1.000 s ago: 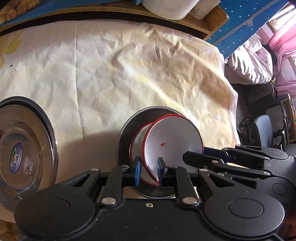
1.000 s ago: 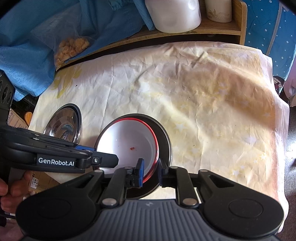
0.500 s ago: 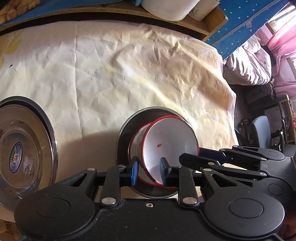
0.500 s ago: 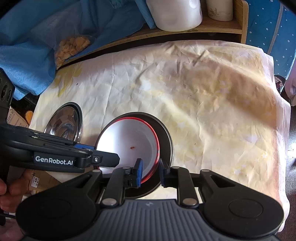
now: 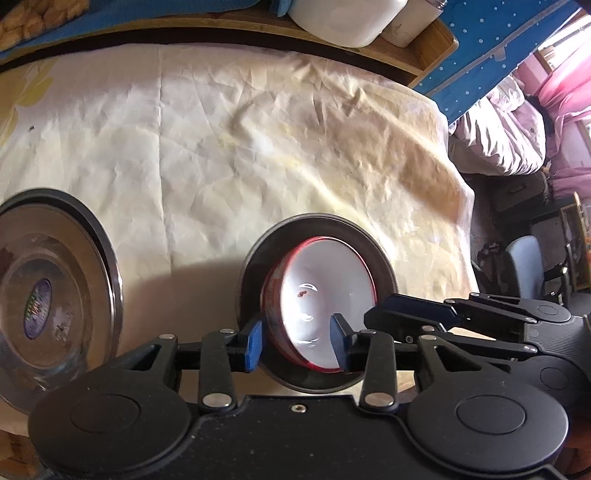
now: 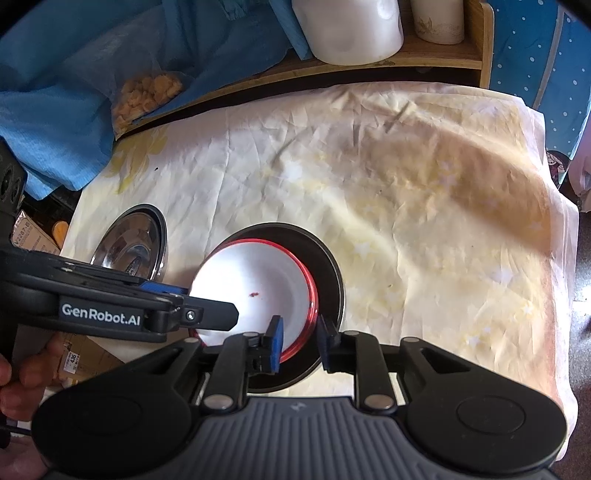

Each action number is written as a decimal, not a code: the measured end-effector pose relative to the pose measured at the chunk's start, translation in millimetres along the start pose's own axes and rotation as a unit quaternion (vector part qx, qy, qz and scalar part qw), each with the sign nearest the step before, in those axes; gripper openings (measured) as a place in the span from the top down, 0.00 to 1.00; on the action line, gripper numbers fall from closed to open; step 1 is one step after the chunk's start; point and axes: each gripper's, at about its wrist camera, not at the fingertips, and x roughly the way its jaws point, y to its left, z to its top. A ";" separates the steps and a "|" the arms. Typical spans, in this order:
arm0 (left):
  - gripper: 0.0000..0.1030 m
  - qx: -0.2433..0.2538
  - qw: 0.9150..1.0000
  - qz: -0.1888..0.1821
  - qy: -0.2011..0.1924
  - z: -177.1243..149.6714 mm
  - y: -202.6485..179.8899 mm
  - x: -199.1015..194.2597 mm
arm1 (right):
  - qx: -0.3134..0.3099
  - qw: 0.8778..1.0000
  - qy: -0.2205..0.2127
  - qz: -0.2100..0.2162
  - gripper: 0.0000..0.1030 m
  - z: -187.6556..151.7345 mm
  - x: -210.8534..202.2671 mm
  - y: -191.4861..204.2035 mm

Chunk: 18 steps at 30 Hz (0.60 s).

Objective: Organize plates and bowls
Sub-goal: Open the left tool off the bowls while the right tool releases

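A white bowl with a red rim (image 5: 321,288) (image 6: 255,280) sits in a dark round metal plate (image 5: 317,221) (image 6: 328,266) near the table's front edge. My left gripper (image 5: 295,345) straddles the bowl's near wall. Its jaws are opening and the pads stand clear of the bowl. My right gripper (image 6: 299,341) has the bowl's red rim between its pads, one inside and one outside, with a small gap showing. The right gripper's fingers (image 5: 413,312) reach in from the right in the left wrist view. A shiny steel plate (image 5: 55,295) (image 6: 133,243) lies to the left.
A cream cloth (image 6: 406,184) covers the table and drops off at the right. A wooden shelf at the back carries a white container (image 6: 354,29). A blue cloth (image 6: 55,74) and a bag of yellow snacks (image 6: 144,96) lie back left. A person's hand (image 6: 22,373) grips the left tool.
The left jaws have spread apart. The bowl, earlier tipped up on edge, has sunk lower into the dark plate. The right jaws have parted a little. Neither hand has shifted.
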 end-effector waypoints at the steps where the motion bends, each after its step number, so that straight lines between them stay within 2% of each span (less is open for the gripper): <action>1: 0.61 -0.001 1.000 0.000 -0.001 -0.4 0.2 -0.4 | -0.001 1.000 -0.001 0.000 0.77 -0.1 -0.7 0.1; 11: 0.59 -0.009 1.000 0.006 -0.006 -2.3 2.0 -3.4 | 0.000 1.000 -0.005 0.003 0.73 -1.4 -3.2 -0.7; 13: 0.52 -0.011 1.000 0.006 -0.015 -3.0 2.4 -9.2 | -0.002 1.000 -0.010 0.002 0.69 -1.7 -7.2 -0.6; 15: 0.35 -0.011 0.999 0.007 -0.031 -4.9 2.6 -17.9 | -0.007 1.000 -0.022 -0.006 0.54 -2.1 -14.2 0.0; 18: 0.21 -0.014 0.998 0.014 -0.057 -7.9 4.8 -30.4 | -0.008 0.999 -0.034 -0.012 0.41 -0.7 -21.7 -4.3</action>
